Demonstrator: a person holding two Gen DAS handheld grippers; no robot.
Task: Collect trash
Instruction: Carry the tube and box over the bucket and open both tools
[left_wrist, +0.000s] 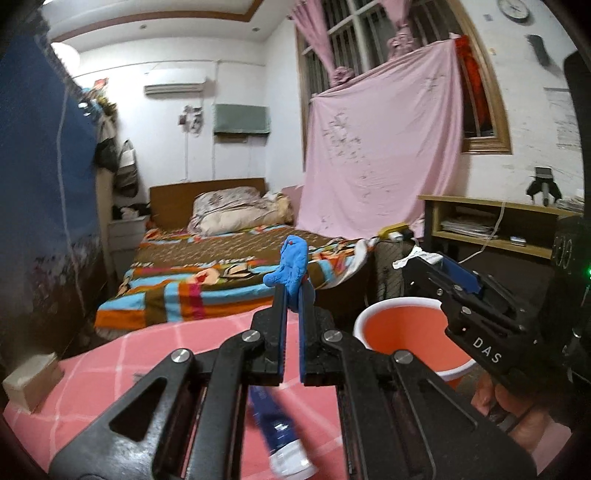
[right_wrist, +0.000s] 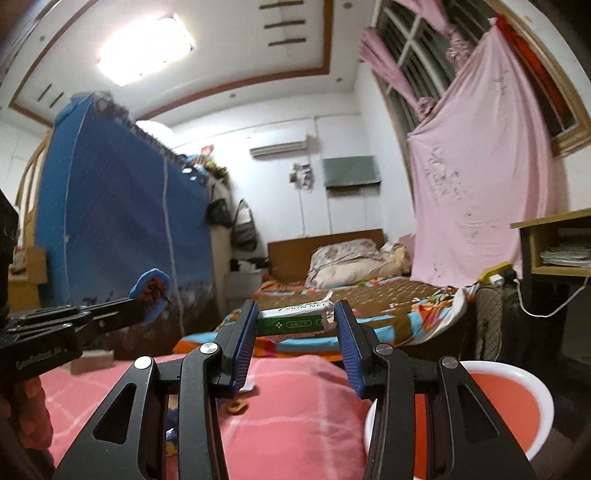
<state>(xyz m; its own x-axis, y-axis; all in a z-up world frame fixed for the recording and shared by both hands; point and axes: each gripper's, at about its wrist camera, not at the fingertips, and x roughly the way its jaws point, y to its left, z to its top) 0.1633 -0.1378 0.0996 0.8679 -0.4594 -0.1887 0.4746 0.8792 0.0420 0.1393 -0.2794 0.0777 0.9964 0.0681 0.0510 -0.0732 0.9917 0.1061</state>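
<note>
My left gripper (left_wrist: 292, 290) is shut on a crumpled blue piece of trash (left_wrist: 291, 264), held above the pink checked table (left_wrist: 147, 354). It also shows at the left of the right wrist view (right_wrist: 151, 291). My right gripper (right_wrist: 295, 314) is shut on a green and white packet (right_wrist: 293, 320), held crosswise between the blue pads (right_wrist: 245, 332). The right gripper also shows in the left wrist view (left_wrist: 458, 280), over an orange bin with a white rim (left_wrist: 402, 325). The bin sits at the lower right of the right wrist view (right_wrist: 517, 402).
A blue and white tube (left_wrist: 280, 432) lies on the table under my left gripper. A small brown ring (right_wrist: 236, 406) and other bits lie on the cloth. A cardboard box (left_wrist: 31, 380) sits at the table's left edge. A bed (left_wrist: 221, 273) and desk (left_wrist: 498, 229) stand beyond.
</note>
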